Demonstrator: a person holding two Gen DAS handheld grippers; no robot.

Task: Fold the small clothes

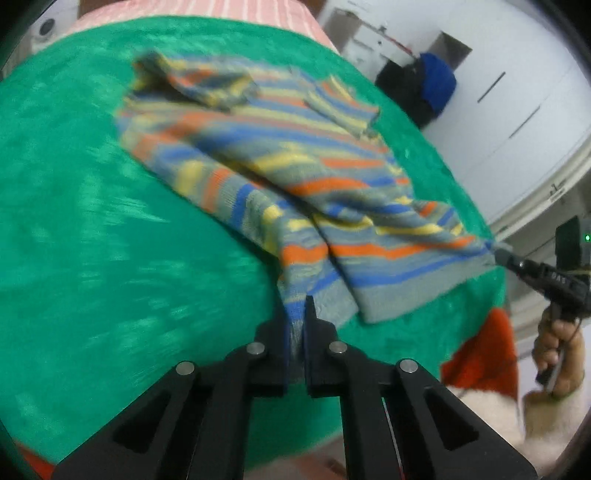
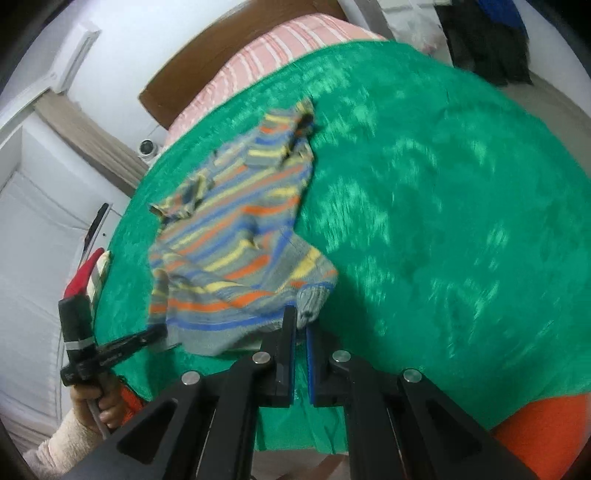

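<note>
A small knit sweater (image 1: 280, 155) striped grey, blue, orange and yellow lies on a green fuzzy blanket (image 1: 92, 221), its sleeves folded in over the body. My left gripper (image 1: 297, 321) is shut on the near hem, and cloth shows between its fingers. My right gripper (image 1: 493, 254), held by a hand at the right edge, pinches the other hem corner and pulls it taut. In the right wrist view the sweater (image 2: 236, 236) runs away from my right gripper (image 2: 301, 325), which is shut on the cloth's corner. My left gripper (image 2: 160, 336) grips the hem at the lower left.
The green blanket (image 2: 443, 221) covers a bed with pink striped bedding (image 1: 258, 11) and a wooden headboard (image 2: 177, 92). White cupboards (image 1: 517, 92) and dark and blue clothes (image 1: 424, 85) stand beyond the bed. An orange cloth (image 2: 546, 424) shows at the blanket's near edge.
</note>
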